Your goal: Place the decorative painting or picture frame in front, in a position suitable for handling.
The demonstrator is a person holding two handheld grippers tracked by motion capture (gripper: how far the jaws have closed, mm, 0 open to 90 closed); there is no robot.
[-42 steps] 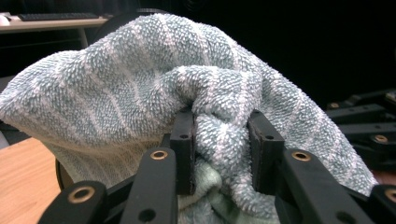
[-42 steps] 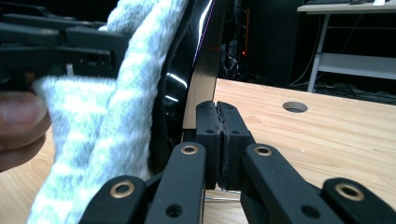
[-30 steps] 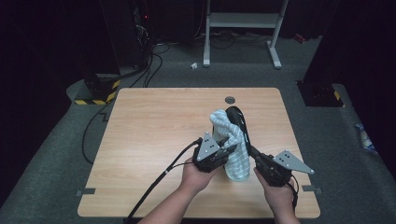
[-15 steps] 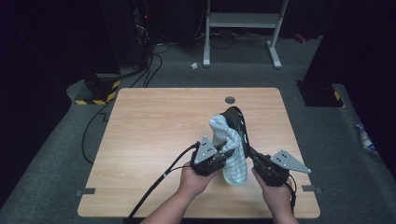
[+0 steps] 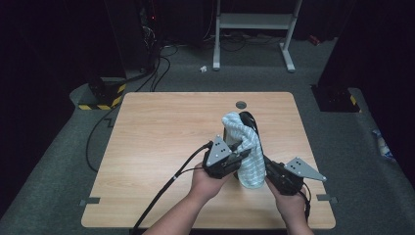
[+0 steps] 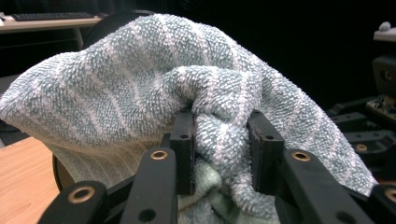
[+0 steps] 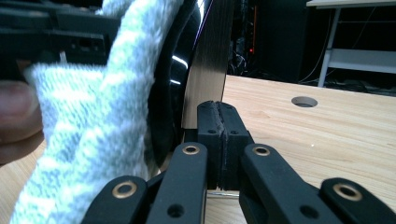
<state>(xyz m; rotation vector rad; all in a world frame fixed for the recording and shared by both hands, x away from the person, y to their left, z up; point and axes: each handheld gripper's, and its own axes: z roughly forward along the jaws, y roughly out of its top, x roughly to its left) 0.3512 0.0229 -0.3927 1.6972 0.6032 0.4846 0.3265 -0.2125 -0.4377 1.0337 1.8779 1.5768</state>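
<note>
Table (image 5: 161, 147): light wood, set in a dark room; a round hole lies beyond both grippers.
Towel (image 5: 244, 147): striped pale blue and white, draped over a dark upright object (image 5: 249, 120), between the two grippers.
Left gripper (image 5: 240, 155): clenched on a towel fold.
Right gripper (image 7: 218, 135): pads pressed together, nothing seen between them, just beside the towel.

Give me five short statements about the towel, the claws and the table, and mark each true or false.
1. The left claw is shut on the towel. True.
2. The towel lies flat on the table. False: it is draped over a black object standing upright.
3. The right claw has its jaws pressed together. True.
4. The towel is plain red. False: it is pale blue-green with white stripes.
5. The table has a round hole near its far edge. True.
</note>
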